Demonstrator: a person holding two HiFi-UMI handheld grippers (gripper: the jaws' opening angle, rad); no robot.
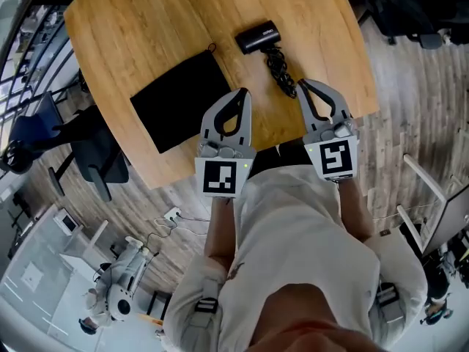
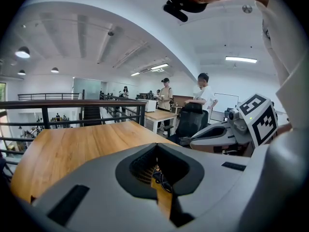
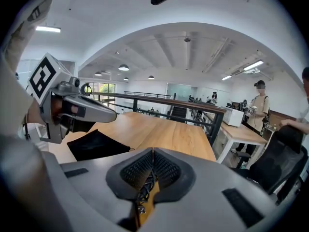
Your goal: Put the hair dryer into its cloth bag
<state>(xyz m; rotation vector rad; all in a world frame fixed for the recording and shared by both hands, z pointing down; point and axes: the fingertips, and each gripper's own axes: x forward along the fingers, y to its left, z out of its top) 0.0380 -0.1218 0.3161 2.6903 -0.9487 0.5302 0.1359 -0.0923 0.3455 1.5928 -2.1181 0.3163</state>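
Observation:
A black hair dryer (image 1: pixel 258 37) lies on the round wooden table (image 1: pixel 146 28), and its coiled black cord (image 1: pixel 281 72) trails toward me. The flat black cloth bag (image 1: pixel 179 101) lies to its left; it also shows in the right gripper view (image 3: pixel 96 145). My left gripper (image 1: pixel 244 92) hovers over the table's near edge beside the bag's right corner, jaws shut and empty (image 2: pixel 157 145). My right gripper (image 1: pixel 303 84) hangs just short of the cord's end, its jaws shut with nothing held (image 3: pixel 153 150). Part of the cord shows through the opening behind each gripper's tips.
A dark office chair (image 1: pixel 88 141) stands at the table's left edge and a white frame (image 1: pixel 429 196) at the right. Beyond the table run a black railing (image 3: pixel 193 105), a second table (image 3: pixel 244 132) and a black chair (image 2: pixel 189 122); people (image 2: pixel 203 98) stand there.

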